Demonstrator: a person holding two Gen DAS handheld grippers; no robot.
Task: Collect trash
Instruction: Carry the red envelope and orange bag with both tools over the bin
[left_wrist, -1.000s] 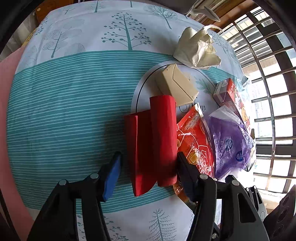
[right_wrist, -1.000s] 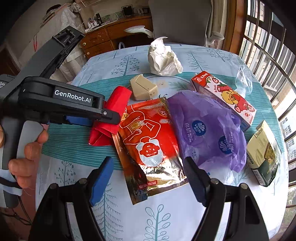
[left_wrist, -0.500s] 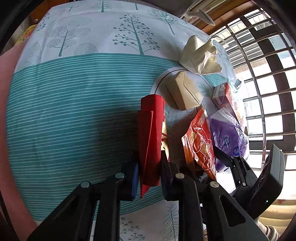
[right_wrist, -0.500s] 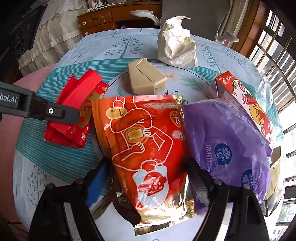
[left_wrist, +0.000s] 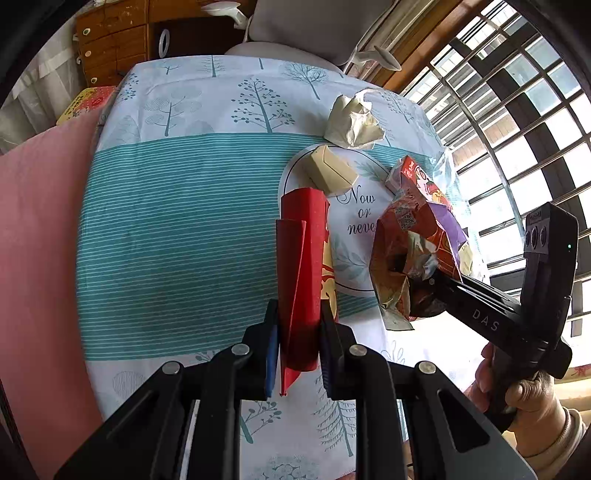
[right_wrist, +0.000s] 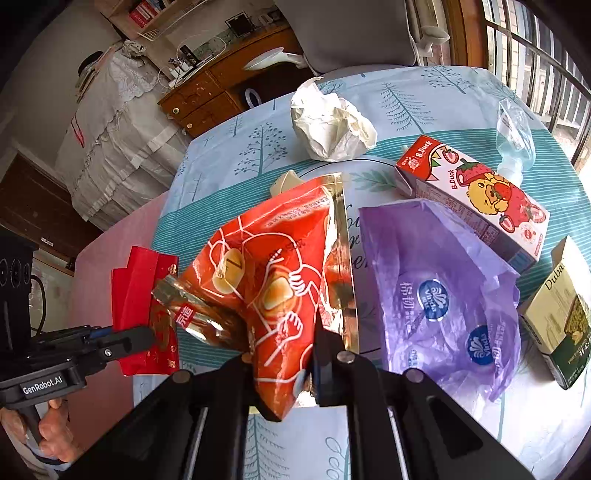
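My left gripper (left_wrist: 297, 332) is shut on a folded red paper envelope (left_wrist: 301, 266) and holds it above the tablecloth; it also shows in the right wrist view (right_wrist: 144, 306). My right gripper (right_wrist: 284, 354) is shut on an orange-red foil snack bag (right_wrist: 273, 266), lifted and crumpled; the bag also shows in the left wrist view (left_wrist: 406, 258). Still lying on the table are a purple plastic wrapper (right_wrist: 443, 291), a strawberry drink carton (right_wrist: 476, 199), a crumpled white paper (right_wrist: 328, 125), a beige small box (left_wrist: 330, 173) and a green box (right_wrist: 561, 314).
The table wears a tree-print cloth with a teal striped band (left_wrist: 177, 236). A clear plastic bag (right_wrist: 515, 140) lies at the far right by the window bars. A grey chair (right_wrist: 354, 29) stands behind the table, a pink seat (left_wrist: 37, 240) at left.
Both grippers closed: the left on the red envelope, the right on the snack bag. Both items have since been lifted off the table, and the bag crumpled.
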